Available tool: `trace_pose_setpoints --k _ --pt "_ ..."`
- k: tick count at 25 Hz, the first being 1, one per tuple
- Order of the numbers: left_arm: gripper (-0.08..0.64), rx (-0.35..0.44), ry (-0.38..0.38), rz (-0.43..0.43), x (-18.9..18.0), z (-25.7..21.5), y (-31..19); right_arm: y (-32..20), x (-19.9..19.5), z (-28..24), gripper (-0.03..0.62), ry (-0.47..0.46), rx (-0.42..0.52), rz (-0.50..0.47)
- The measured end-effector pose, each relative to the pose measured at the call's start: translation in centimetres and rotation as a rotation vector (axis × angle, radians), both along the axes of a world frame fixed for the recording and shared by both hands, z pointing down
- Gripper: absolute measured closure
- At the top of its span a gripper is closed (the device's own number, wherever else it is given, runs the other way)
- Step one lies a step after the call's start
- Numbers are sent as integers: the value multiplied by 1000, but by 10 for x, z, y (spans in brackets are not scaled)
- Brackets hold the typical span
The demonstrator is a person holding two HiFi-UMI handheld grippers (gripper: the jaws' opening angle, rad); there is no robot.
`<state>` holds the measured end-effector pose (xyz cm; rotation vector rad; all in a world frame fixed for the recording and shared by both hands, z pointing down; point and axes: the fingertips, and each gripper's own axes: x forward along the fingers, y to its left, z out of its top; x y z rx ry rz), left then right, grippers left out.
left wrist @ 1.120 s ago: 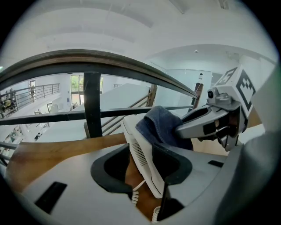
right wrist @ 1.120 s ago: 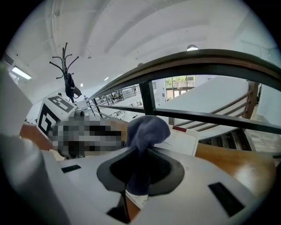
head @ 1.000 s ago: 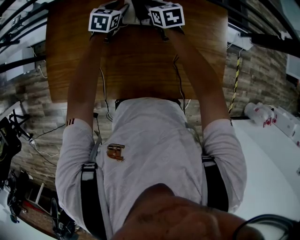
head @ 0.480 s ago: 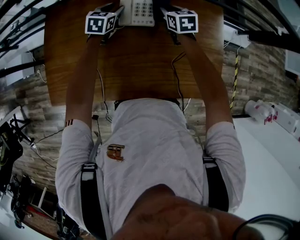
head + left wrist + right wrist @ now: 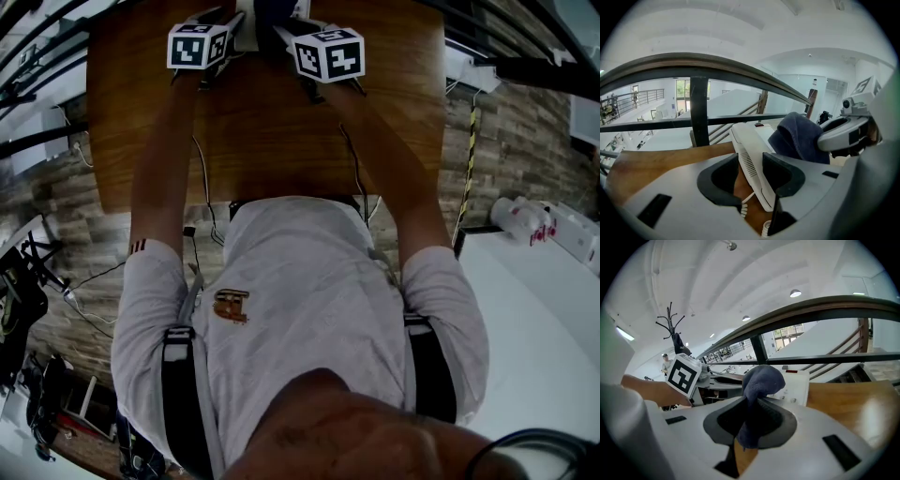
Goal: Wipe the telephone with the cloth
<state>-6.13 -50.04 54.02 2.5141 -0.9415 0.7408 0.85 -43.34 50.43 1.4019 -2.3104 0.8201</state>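
The left gripper (image 5: 751,164) is clenched on the near edge of the white telephone (image 5: 746,140), at the centre of its view. The right gripper (image 5: 751,417) grasps the blue cloth (image 5: 761,378), whose bunched end lies against the telephone's top. The telephone stands on the wooden table (image 5: 848,399), top centre in the head view.

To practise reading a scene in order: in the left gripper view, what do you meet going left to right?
In order: dark upright railing post → white plastic telephone → dark blue cloth → grey right gripper.
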Motion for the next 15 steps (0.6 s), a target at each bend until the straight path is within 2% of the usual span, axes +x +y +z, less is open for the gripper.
trace_pose_setpoints --k 3,6,10,15 --pt "388 -1 -1 2 -1 0 0 0 -26 13 518 -33 -27 -25" --pt "388 -2 1 2 -1 -1 1 0 -34 24 518 -2 -50 -30" --pt "388 0 2 3 -1 0 1 -3 -21 38 518 79 -68 -21" --pt "388 2 7 5 0 1 2 1 15 52 518 164 -89 12"
